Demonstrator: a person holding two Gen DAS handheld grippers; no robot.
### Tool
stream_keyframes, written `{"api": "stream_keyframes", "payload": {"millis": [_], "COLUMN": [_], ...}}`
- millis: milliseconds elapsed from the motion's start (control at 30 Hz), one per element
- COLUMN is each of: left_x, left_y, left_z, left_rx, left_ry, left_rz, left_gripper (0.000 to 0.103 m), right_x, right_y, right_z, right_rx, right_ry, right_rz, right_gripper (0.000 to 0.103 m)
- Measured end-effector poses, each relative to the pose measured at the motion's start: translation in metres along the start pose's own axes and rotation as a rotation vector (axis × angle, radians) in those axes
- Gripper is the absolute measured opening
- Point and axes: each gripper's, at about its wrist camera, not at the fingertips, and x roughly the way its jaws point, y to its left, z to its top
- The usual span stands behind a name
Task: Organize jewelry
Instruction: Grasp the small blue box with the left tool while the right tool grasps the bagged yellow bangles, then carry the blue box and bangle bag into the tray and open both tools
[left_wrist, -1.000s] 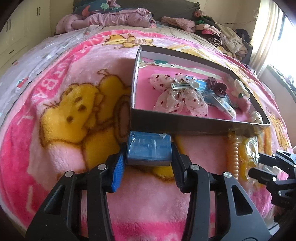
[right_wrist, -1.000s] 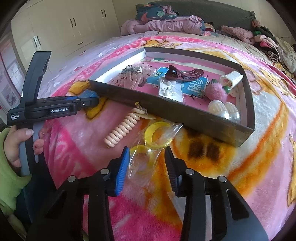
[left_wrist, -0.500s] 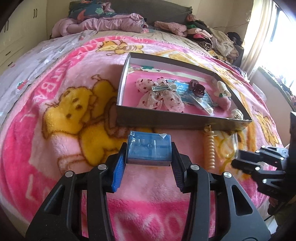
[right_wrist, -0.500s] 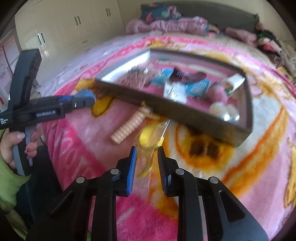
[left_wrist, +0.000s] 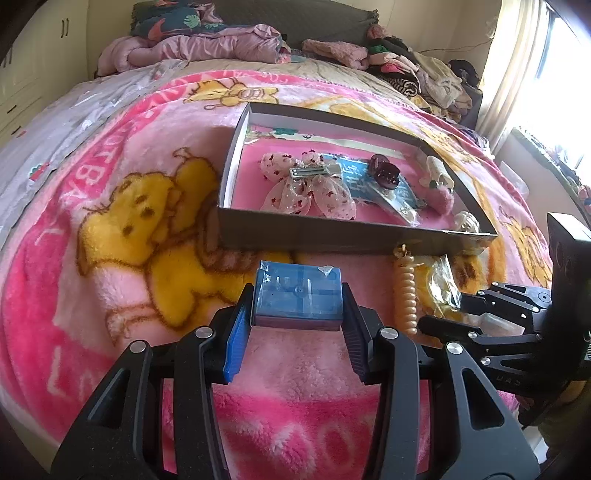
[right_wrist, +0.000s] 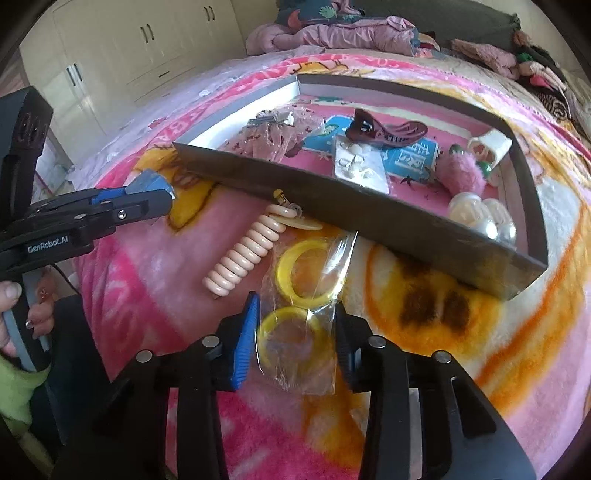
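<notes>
My left gripper is shut on a small blue box and holds it above the pink blanket, short of the grey tray. From the right wrist view, that gripper with the blue box hangs at the left. My right gripper is low over the blanket, its jaws opening around a clear bag of yellow rings that lies between the fingers. A peach spiral hair tie lies just left of the bag, against the tray wall.
The tray holds a sheer pink bow, a dark red claw clip, a blue card, an earring card, a pink pompom and pearl beads. Clothes are piled at the bed's head. A hand grips the left handle.
The right gripper pinched tight on the bag of yellow rings half a second ago and has spread again. The left gripper drew back slightly from the tray with the blue box.
</notes>
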Motion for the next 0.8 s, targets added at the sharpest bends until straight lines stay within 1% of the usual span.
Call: {"api": "stream_keyframes", "payload": {"millis": [133,333,667,800], "left_x": [-0.005,-0.005,0.006,0.014], "left_y": [-0.007,-0.02,-0.04,-0.046], "left_z": [0.008,0.023,0.049,0.056], "left_rx": [0.017,0.042,0.068,0.077], "left_ry": [-0.017,-0.035,-0.043,-0.04], "left_rz": [-0.01,-0.021,-0.05,-0.063], "left_gripper": [0.036,0.036,0.036,0.036], "right_x": [-0.014,-0.04,-0.061,-0.065], "right_y": [-0.005,-0.015,-0.045,-0.053], "right_z": [0.0,0.011,0.036,0.045], "right_rx": [0.009,0.02,0.055,0.059], "right_ry": [-0.024,-0.096,-0.186,-0.208], "right_rz": [0.011,0.006,-0.054,-0.071], "right_gripper": [0.035,0.035,0.035,0.035]}}
